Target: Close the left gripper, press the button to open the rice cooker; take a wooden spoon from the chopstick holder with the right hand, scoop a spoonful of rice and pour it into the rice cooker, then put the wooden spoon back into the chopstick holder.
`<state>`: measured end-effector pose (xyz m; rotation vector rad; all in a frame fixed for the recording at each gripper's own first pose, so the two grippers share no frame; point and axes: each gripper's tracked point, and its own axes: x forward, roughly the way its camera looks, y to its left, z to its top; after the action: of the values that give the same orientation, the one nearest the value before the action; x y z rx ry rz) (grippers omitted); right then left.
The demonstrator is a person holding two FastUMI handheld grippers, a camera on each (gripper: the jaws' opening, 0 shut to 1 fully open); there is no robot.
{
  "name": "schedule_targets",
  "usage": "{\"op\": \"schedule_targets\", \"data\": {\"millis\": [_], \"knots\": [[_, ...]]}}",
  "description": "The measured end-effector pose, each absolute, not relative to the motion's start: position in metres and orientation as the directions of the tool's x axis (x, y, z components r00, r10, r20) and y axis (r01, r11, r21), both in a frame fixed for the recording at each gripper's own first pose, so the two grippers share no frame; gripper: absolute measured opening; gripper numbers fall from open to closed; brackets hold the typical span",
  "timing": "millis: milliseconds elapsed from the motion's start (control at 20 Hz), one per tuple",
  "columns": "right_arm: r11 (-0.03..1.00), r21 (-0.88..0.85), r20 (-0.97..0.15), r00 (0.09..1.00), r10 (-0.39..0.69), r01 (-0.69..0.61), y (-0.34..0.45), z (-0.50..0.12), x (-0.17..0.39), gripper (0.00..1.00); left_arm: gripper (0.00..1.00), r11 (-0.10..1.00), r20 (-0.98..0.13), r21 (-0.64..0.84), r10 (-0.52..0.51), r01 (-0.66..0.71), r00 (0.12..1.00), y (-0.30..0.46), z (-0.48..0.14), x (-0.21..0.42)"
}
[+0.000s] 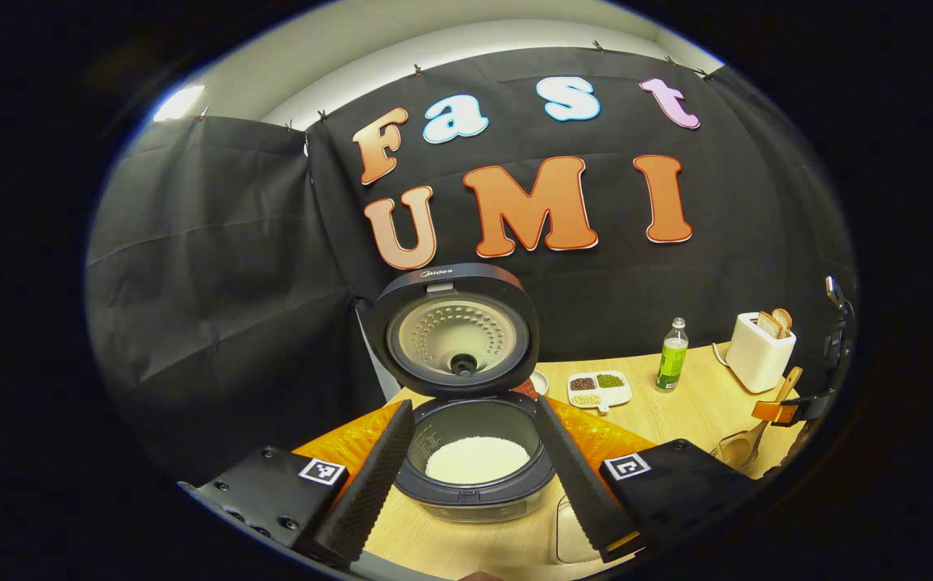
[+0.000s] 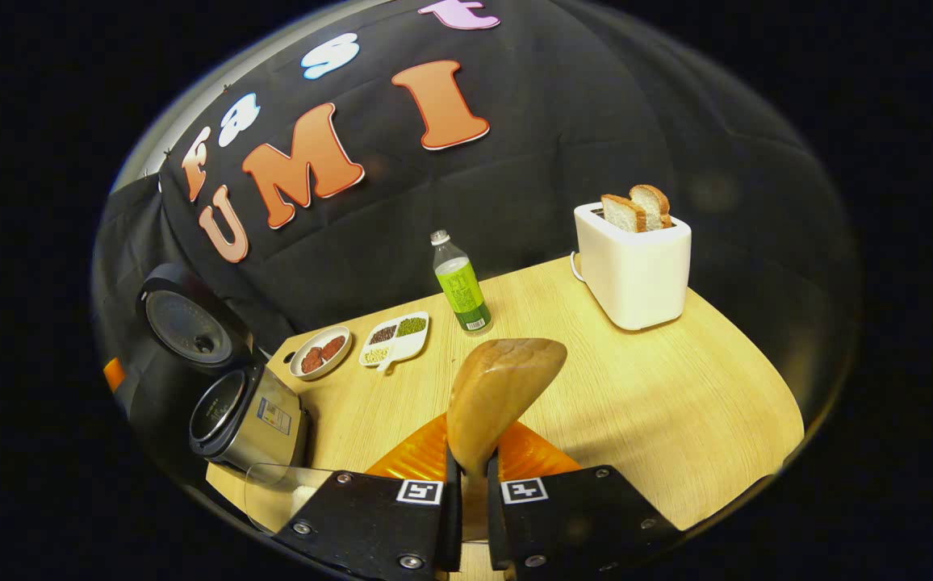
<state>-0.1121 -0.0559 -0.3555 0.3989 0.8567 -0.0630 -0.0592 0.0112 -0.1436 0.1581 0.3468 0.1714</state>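
Note:
The rice cooker (image 1: pixel 474 492) stands open on the table, lid (image 1: pixel 454 331) upright, white rice (image 1: pixel 476 458) in its pot. My left gripper (image 1: pixel 474 484) hovers just in front of it, open, with nothing between its fingers. Far right, my right gripper (image 1: pixel 793 410) holds the wooden spoon (image 1: pixel 763 428) above a clear holder (image 1: pixel 729 452). In the right gripper view my right gripper (image 2: pixel 473 484) is shut on the spoon's handle, and the spoon's bowl (image 2: pixel 503 391) stands upright ahead. The cooker (image 2: pixel 244 415) sits at the left there, beside a clear cup (image 2: pixel 277 492).
A white toaster (image 2: pixel 634 266) with bread slices stands at the back right. A green bottle (image 2: pixel 461 286), a divided dish of beans (image 2: pixel 396 339) and a small bowl (image 2: pixel 320 353) line the back of the wooden table (image 2: pixel 676 403). A clear cup (image 1: pixel 570 532) sits by the cooker.

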Motion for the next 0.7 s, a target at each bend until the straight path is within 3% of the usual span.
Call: {"op": "schedule_targets", "data": {"millis": [400,450,500,700], "knots": [[0.957,0.238,-0.816,0.568,0.103,0.168,-0.06,-0.368,-0.14,0.16,1.0,0.975,-0.326,0.177,0.184,-0.132,0.927,0.006,-0.145,-0.056],[0.955,0.241,-0.82,0.563,0.105,0.174,-0.06,-0.368,-0.139,0.16,0.94,0.976,-0.325,0.177,0.18,-0.127,0.928,0.005,-0.146,-0.055],[0.954,0.243,-0.826,0.554,0.106,0.179,-0.06,-0.368,-0.141,0.11,1.0,0.976,-0.326,0.177,0.176,-0.123,0.929,0.005,-0.147,-0.053],[0.956,0.218,-0.835,0.545,0.078,0.198,-0.072,-0.361,-0.14,0.21,1.0,0.978,-0.317,0.176,0.162,-0.11,0.934,0.004,-0.144,-0.045]]}}
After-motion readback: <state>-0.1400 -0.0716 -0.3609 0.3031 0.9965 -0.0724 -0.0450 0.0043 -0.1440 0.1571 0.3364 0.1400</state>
